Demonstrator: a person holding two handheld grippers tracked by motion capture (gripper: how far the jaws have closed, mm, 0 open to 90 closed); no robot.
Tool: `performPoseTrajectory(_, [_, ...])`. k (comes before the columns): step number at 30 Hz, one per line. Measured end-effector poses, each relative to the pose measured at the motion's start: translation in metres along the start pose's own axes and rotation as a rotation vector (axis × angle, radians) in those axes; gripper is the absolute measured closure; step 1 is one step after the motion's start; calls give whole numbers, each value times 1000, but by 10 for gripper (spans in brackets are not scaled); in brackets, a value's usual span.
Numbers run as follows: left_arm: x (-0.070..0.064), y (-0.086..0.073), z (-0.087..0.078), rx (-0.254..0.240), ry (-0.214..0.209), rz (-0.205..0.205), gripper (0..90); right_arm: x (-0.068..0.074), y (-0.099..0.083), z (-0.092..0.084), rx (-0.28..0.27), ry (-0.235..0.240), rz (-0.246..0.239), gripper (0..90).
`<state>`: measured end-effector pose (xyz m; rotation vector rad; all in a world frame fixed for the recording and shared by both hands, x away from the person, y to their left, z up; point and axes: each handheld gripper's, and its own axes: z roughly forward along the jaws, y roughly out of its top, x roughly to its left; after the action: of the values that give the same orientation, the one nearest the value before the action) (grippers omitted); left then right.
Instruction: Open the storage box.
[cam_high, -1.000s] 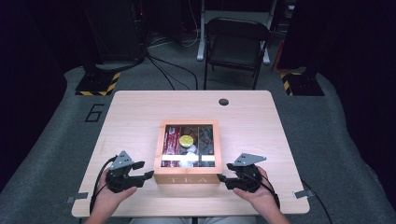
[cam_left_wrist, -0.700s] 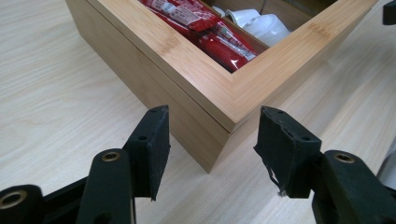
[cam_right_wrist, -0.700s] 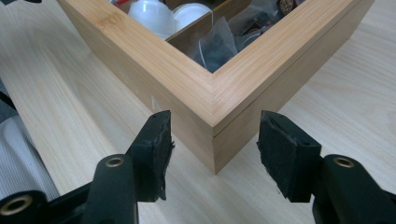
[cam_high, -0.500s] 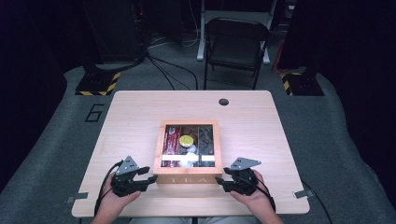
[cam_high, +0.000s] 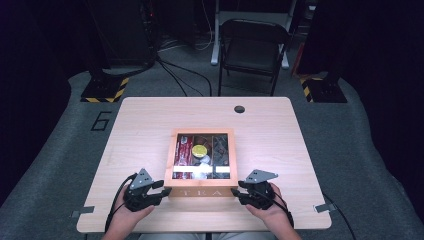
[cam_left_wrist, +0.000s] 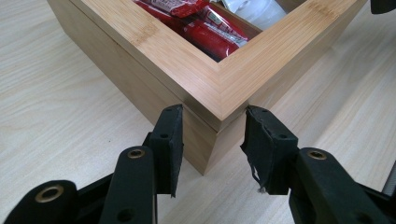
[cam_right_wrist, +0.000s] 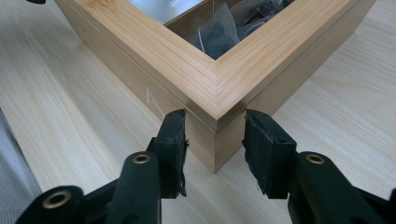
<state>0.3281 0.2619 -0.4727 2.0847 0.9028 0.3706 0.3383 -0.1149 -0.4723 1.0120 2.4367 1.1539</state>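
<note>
Straddling the near corners of the wooden tea box (cam_high: 202, 192) sitting mid-table (cam_high: 280, 135), the left gripper (cam_left_wrist: 212, 144) and right gripper (cam_right_wrist: 214, 144) both have jaws apart, pads maybe just touching the wood. Looks like they're setting up to grab the lid or box, so next is probably squeezing both evenly.

The wooden box (cam_high: 202, 192) has "TEA" lettered across its front side, facing the person. A large "6" (cam_high: 100, 121) is marked on the grey floor mat left of the table. The red packets' (cam_left_wrist: 201, 28) print is unreadable.
</note>
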Motion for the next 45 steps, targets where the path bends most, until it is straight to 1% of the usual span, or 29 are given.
performPoseTrajectory(1, [-1, 0, 0, 0, 2, 4, 574, 0, 0, 0, 0, 1, 6, 585])
performPoseTrajectory(2, [-1, 0, -1, 6, 2, 12, 575, 0, 0, 0, -2, 0, 2, 585])
performPoseTrajectory(3, [-1, 0, -1, 3, 6, 13, 576, 0, 0, 0, -5, 0, 3, 584])
performPoseTrajectory(4, [-2, 0, 0, -4, 14, 12, 577, 0, 0, 0, -2, 3, 0, 583])
performPoseTrajectory(6, [-1, 0, 0, 1, 9, 13, 577, -1, 0, 0, -6, 4, -5, 581])
performPoseTrajectory(10, [-2, 1, 0, 0, 18, 10, 577, 0, 0, -1, -13, -1, -3, 577])
performPoseTrajectory(12, [-3, 2, -1, -13, 10, -1, 580, 0, 1, -3, -26, 0, -9, 589])
performPoseTrajectory(13, [-2, 3, -1, -9, 7, 4, 580, 1, 3, -3, -30, -6, -24, 599])
performPoseTrajectory(14, [-3, 3, -1, -12, 16, 9, 580, 3, 4, -3, -33, -20, -23, 602])
performPoseTrajectory(15, [-3, 4, -1, -4, 12, 14, 581, 2, 4, -3, -33, -21, -33, 601])
performPoseTrajectory(16, [-4, 4, -1, -11, 20, 12, 581, 3, 4, -3, -32, -23, -28, 601])
performPoseTrajectory(17, [-3, 4, -1, -5, 11, 11, 581, 3, 4, -3, -33, -21, -25, 600])
performPoseTrajectory(19, [-3, 5, -1, -14, 13, 5, 581, 2, 5, -3, -35, -14, -26, 600])
performPoseTrajectory(22, [-3, 6, -2, -30, 7, -16, 581, 3, 6, -3, -49, -13, -9, 595])
performPoseTrajectory(24, [-3, 8, -2, -36, 14, -5, 576, 2, 7, -4, -59, -10, -4, 593])
performPoseTrajectory(25, [-2, 9, -3, -31, 3, -2, 571, 1, 8, -5, -60, -8, -7, 592])
performPoseTrajectory(26, [-1, 11, -3, -31, 6, 11, 564, 1, 9, -6, -66, -5, -3, 590])
performPoseTrajectory(27, [-1, 12, -2, -39, 17, 14, 552, 1, 9, -6, -71, -4, 7, 589])
performPoseTrajectory(28, [-2, 12, -3, -37, 10, 10, 548, 1, 10, -6, -72, -2, 1, 589])
performPoseTrajectory(30, [-2, 14, -4, -39, 20, 13, 542, 1, 11, -8, -77, 0, 15, 582])
performPoseTrajectory(32, [-2, 16, -4, -42, 18, -4, 540, 0, 12, -10, -82, 9, 15, 578])
performPoseTrajectory(35, [-2, 19, -6, -33, 7, -29, 531, -1, 15, -11, -80, 10, 10, 572])
performPoseTrajectory(36, [-1, 20, -7, -36, 6, -30, 532, -1, 17, -12, -76, 12, 17, 571])
performPoseTrajectory(37, [-2, 22, -7, -40, 7, -38, 531, -2, 18, -13, -76, 10, 12, 569])
performPoseTrajectory(38, [-2, 23, -8, -46, 13, -37, 528, -2, 20, -14, -75, 15, 12, 564])
performPoseTrajectory(41, [0, 28, -11, -49, 8, -41, 517, -3, 25, -16, -77, 12, 9, 559])
performPoseTrajectory(42, [0, 30, -11, -57, 13, -39, 516, -4, 27, -17, -76, 13, 10, 558])
performPoseTrajectory(44, [1, 34, -13, -68, 8, -57, 516, -5, 32, -19, -82, 8, 8, 555])
performPoseTrajectory(45, [1, 34, -13, -68, 8, -57, 516, -5, 32, -19, -82, 8, 8, 555])
